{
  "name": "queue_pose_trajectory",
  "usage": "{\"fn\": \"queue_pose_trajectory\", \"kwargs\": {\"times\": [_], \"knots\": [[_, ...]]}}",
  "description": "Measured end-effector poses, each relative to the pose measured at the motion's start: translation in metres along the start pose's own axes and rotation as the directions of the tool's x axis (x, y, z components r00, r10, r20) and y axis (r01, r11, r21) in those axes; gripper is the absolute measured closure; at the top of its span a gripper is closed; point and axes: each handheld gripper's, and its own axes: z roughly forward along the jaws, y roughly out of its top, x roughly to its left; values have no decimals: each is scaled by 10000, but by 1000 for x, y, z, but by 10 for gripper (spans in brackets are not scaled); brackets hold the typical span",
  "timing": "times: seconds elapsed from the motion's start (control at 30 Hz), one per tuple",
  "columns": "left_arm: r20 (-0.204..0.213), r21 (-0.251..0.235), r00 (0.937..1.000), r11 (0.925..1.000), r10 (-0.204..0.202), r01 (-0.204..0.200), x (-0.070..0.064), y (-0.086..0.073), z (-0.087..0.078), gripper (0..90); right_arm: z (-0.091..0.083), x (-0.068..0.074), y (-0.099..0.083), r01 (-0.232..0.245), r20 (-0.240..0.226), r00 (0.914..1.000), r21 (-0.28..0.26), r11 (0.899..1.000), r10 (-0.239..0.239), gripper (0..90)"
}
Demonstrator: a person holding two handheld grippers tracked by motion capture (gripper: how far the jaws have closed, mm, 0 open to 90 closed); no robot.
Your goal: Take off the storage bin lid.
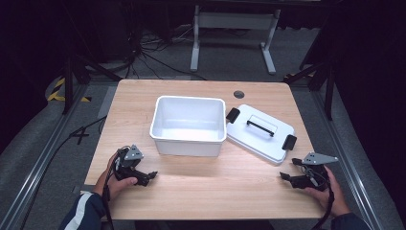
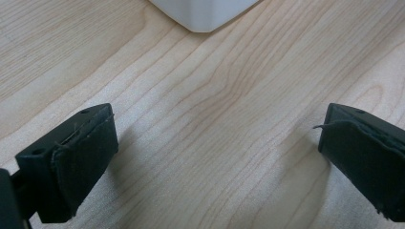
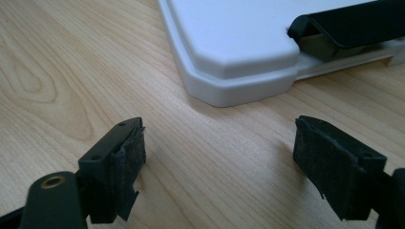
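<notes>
Both tools rest empty on the wooden table (image 1: 201, 187): the left gripper (image 1: 152, 175) at lower left and the right gripper (image 1: 282, 177) at lower right, jaws spread wide, apparently poised to start. The white bin (image 1: 188, 125) sits open at centre; its lid (image 1: 259, 132), black-handled, lies touching its right side.

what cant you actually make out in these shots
- White plastic tub: near floor strip hidden by its front wall, high view; cut off by top edge, left gripper view.
- White lid with black handle: underside hidden, lying on wooden table.
- Lid's black latch: cut by right edge, right gripper view.
</notes>
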Motion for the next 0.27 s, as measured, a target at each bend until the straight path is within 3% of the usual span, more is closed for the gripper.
{"fn": "queue_pose_trajectory", "kwargs": {"times": [0.27], "knots": [[-3, -2, 10000, 10000, 1, -1, 0, 0, 0, 1, 0, 0, 0, -93, 66, 9999, 32, 10000, 93, 170]]}}
